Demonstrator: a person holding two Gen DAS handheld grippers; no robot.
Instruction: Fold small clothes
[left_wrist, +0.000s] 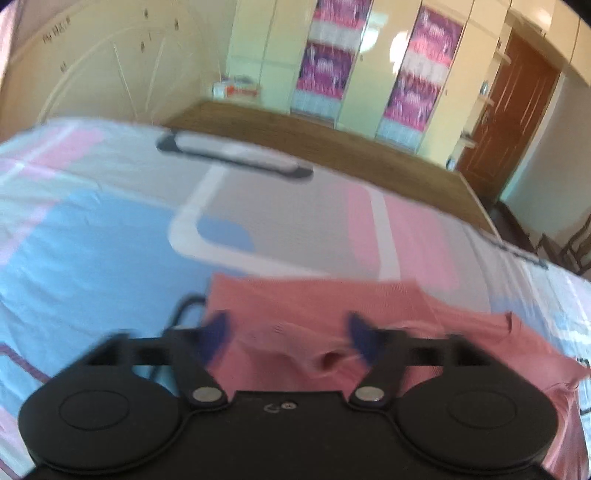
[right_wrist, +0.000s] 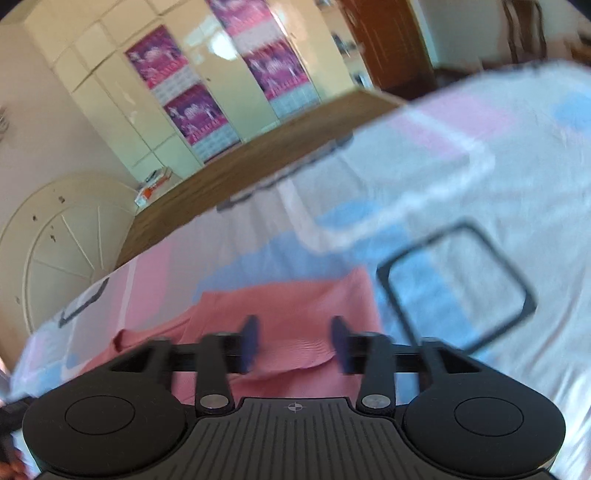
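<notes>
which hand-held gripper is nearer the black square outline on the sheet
Right. The right hand-held gripper sits just left of the black square outline; the left hand-held gripper is over the pink garment, farther off.

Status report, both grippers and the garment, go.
Left gripper open, right gripper open, nothing pinched. Pink garment lying loose on the patterned bedsheet, under both. Dark square outline beside it; nothing on the cloth.
</notes>
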